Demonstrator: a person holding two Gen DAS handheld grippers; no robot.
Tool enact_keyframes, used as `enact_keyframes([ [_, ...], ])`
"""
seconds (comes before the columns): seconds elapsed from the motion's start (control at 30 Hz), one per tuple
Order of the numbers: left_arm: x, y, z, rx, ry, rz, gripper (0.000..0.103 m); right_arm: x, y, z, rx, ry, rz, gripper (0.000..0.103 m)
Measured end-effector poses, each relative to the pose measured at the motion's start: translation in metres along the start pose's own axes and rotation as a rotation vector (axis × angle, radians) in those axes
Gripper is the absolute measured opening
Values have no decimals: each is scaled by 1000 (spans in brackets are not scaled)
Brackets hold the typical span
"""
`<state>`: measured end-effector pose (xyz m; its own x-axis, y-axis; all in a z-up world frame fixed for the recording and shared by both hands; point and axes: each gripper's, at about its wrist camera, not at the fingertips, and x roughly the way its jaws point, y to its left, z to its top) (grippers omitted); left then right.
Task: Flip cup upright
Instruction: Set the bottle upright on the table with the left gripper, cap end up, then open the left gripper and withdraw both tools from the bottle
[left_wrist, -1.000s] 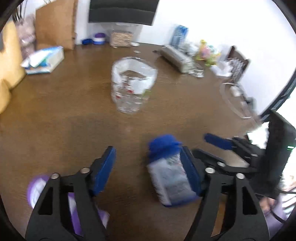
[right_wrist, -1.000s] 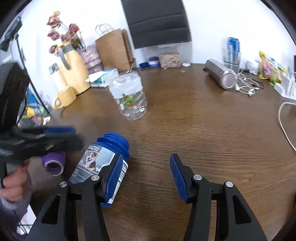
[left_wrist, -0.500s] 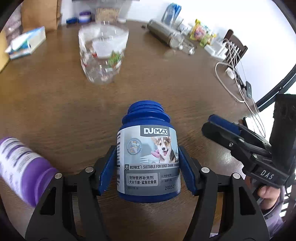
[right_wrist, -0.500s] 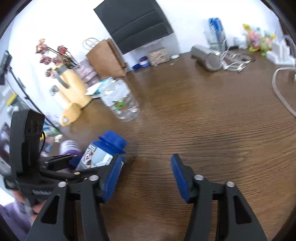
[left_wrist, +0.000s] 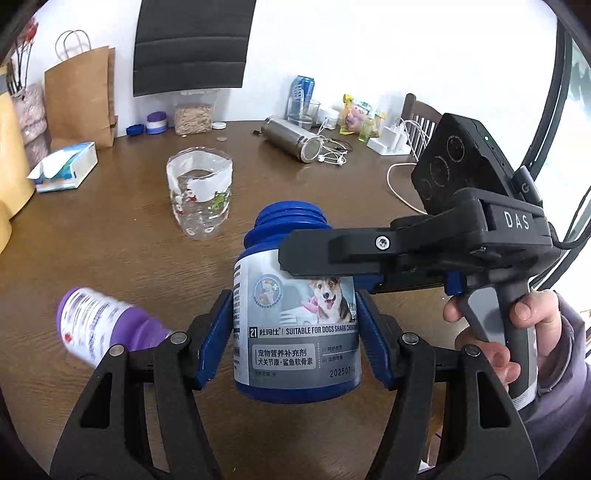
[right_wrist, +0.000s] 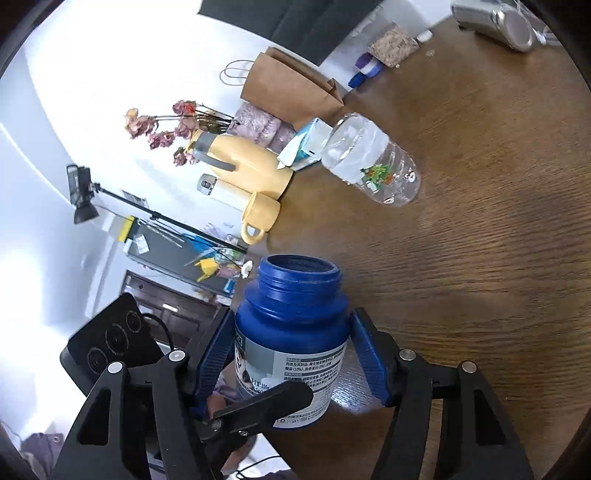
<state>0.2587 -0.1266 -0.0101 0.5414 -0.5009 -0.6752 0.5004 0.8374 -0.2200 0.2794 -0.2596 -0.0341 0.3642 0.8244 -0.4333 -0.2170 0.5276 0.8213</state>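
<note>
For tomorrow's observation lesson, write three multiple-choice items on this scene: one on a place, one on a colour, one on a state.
1. Where is the purple bottle?
A. lying on the table, left of the blue jar
B. inside the paper bag
C. on the chair

2. What colour is the jar between the left gripper pads?
A. yellow
B. blue
C. clear

3. How is the blue jar's mouth?
A. capped
B. taped shut
C. open, no lid

Answers: 1 A, it lies on its side on the wood; 2 B, body and neck are blue; 3 C, the right wrist view looks into the open neck.
</note>
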Motion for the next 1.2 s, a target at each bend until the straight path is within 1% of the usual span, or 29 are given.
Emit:
enact_keyframes([
  [0.13, -4, 0, -6, 0, 15, -2, 61, -1, 27, -6, -125, -24, -133, 68],
  [0.17, -8, -1, -10, 7, 11, -7, 61, -3, 38, -10, -182, -36, -181, 68],
  [0.23, -20, -3, -20, 27, -8, -6, 61, 0, 65, -26, -336, -49, -282, 68],
  [0.3, -32, -6, -33, 45, -31, 1, 61, 7, 91, -51, -501, -50, -357, 68],
  [0.37, -41, -8, -48, 53, -45, 14, 61, 17, 108, -78, -618, -46, -381, 68],
  [0.43, -50, -7, -68, 57, -57, 19, 60, 25, 112, -96, -663, -39, -397, 68],
  [0.47, -53, -4, -77, 53, -61, 9, 60, 31, 114, -108, -689, -37, -400, 68],
  [0.53, -56, 6, -92, 30, -61, -23, 60, 40, 112, -120, -708, -29, -399, 68],
  [0.57, -57, 7, -99, 36, -57, -20, 60, 45, 111, -126, -713, -19, -403, 68],
  [0.67, -55, 4, -115, 83, -63, 19, 60, 48, 106, -139, -728, -9, -422, 68],
  [0.73, -55, 4, -122, 109, -76, 20, 60, 50, 104, -143, -718, -7, -433, 69],
  [0.8, -52, 7, -127, 118, -85, 9, 60, 47, 102, -146, -691, -5, -402, 69],
  [0.87, -51, 10, -133, 127, -108, 44, 60, 41, 101, -151, -659, 2, -354, 69],
  [0.9, -51, 10, -134, 134, -116, 58, 60, 42, 102, -152, -653, 2, -352, 69],
  [0.97, -53, 12, -137, 136, -132, 74, 60, 42, 102, -157, -648, -2, -375, 69],
  [1.03, -54, 14, -138, 129, -130, 67, 60, 44, 100, -159, -633, 0, -384, 69],
  [1.13, -54, 14, -139, 131, -126, 82, 61, 45, 100, -162, -622, -5, -392, 69],
  [1.2, -56, 12, -140, 132, -121, 75, 63, 42, 104, -164, -629, -22, -405, 69],
])
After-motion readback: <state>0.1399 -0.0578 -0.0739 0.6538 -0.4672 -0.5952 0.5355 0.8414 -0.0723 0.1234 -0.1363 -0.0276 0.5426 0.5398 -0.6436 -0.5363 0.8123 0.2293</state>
